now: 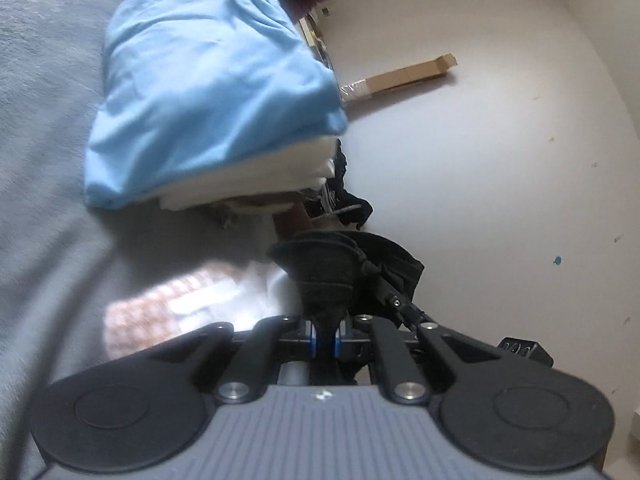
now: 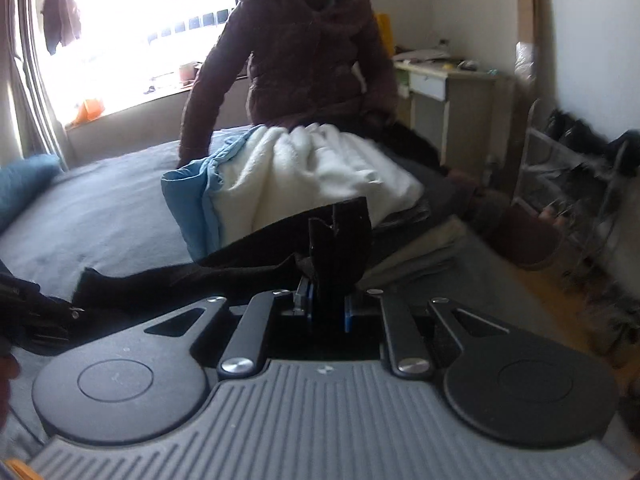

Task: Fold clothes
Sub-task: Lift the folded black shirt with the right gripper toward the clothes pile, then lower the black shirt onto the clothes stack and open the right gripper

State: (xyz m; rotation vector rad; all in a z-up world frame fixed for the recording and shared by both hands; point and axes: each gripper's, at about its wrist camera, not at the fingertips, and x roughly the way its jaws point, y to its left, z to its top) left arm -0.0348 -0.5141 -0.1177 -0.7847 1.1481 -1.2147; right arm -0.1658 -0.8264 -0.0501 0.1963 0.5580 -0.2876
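My left gripper (image 1: 325, 340) is shut on a bunched edge of a black garment (image 1: 328, 272), held over the edge of the grey bed (image 1: 44, 160). My right gripper (image 2: 328, 312) is shut on another edge of the same black garment (image 2: 340, 236), whose cloth stretches left across the bed (image 2: 100, 208). A folded stack, light blue piece (image 1: 208, 80) over white fleece (image 1: 264, 176), lies just beyond both grippers; the right wrist view shows its white fleece (image 2: 316, 172) and blue edge (image 2: 192, 204).
A person in a maroon jacket (image 2: 304, 52) sits behind the stack. A cardboard box (image 1: 412, 74) lies on the white floor (image 1: 500, 160). A desk (image 2: 448, 92), a shoe rack (image 2: 568, 184) and a bright window (image 2: 140, 20) ring the bed.
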